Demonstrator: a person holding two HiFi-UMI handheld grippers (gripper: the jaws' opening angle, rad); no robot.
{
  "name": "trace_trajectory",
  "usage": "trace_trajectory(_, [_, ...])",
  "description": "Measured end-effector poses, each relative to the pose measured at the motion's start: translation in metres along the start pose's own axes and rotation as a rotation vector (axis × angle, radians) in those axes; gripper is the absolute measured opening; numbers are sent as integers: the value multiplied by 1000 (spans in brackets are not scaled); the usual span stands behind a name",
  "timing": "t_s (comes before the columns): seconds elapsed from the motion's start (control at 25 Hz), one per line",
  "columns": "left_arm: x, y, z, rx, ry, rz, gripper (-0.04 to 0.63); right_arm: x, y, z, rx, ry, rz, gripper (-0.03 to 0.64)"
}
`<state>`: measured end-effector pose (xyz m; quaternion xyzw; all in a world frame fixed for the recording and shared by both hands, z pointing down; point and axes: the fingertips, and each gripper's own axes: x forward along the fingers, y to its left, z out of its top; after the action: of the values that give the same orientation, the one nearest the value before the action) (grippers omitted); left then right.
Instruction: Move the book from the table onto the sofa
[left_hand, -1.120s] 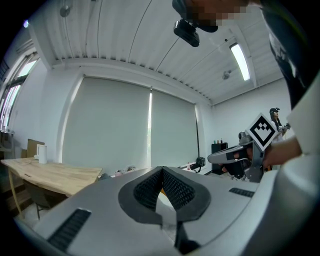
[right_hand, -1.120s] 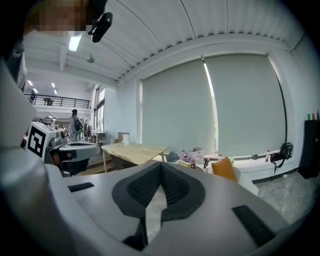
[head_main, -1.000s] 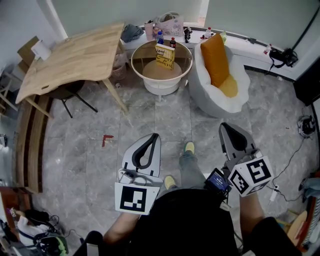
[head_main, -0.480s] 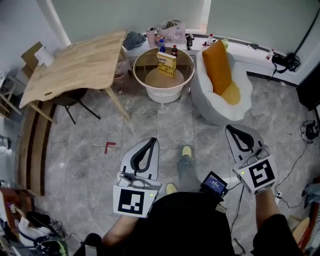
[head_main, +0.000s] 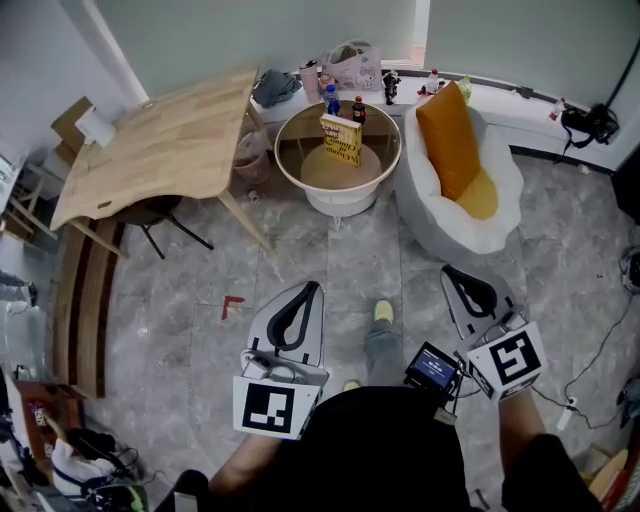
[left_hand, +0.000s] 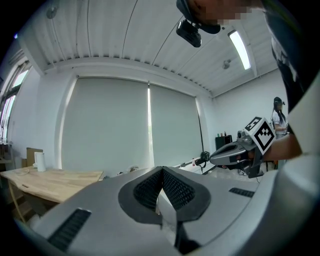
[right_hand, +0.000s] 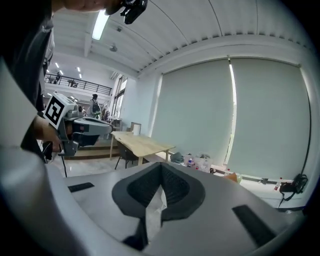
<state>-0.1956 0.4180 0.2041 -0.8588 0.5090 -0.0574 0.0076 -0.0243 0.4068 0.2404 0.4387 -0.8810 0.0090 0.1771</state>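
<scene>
I judge this is the approach step: the left gripper (head_main: 312, 288) and the right gripper (head_main: 450, 272) are closed and empty, well apart from the book (head_main: 341, 140) standing near the round table's (head_main: 290, 166) middle, so next they must reach it and open.

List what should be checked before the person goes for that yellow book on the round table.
1. Book upright on the table: ok.
2. Left gripper empty: ok. Its jaws are shut and must open first: not ok.
3. Right gripper: same, empty but shut.
4. Floor up to the table free of clutter: ok.
5. Bottles stand close behind the book and could be knocked: not ok.
6. Room on the sofa beside the orange cushion: cannot tell.
</scene>
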Motion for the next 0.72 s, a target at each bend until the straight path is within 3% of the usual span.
trace_trajectory(0.72, [180, 45, 0, -15, 78, -24, 8, 122, -123, 5, 165, -2, 36, 9])
